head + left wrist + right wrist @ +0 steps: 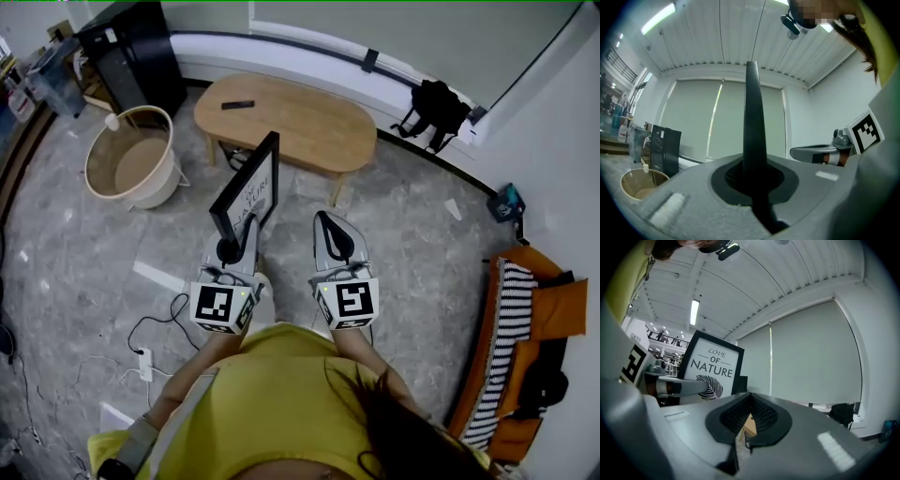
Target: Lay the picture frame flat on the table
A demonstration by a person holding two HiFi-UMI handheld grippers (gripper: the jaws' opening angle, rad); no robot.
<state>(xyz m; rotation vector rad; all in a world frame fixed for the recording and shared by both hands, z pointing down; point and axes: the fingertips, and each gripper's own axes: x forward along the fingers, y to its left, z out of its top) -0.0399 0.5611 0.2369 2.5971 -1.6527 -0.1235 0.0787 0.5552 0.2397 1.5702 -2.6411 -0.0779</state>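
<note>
A black picture frame [249,190] with a white "Love of Nature" print stands upright in the air, in front of the person and short of the wooden coffee table [319,122]. My left gripper [234,246] is shut on its lower edge. In the left gripper view the frame [752,122] appears edge-on as a dark blade rising from the closed jaws of that gripper [752,185]. My right gripper [330,225] is level beside it, shut and empty, apart from the frame. The right gripper view shows its closed jaws [749,420] and the frame's printed face [712,369] to the left.
A dark remote [237,105] lies on the table's left end. A round woven basket [131,161] stands at the left, a black cabinet [131,54] behind it. A black backpack [433,108] leans on the far wall. An orange seat with striped cloth [525,337] is right. Cables [155,328] cross the floor.
</note>
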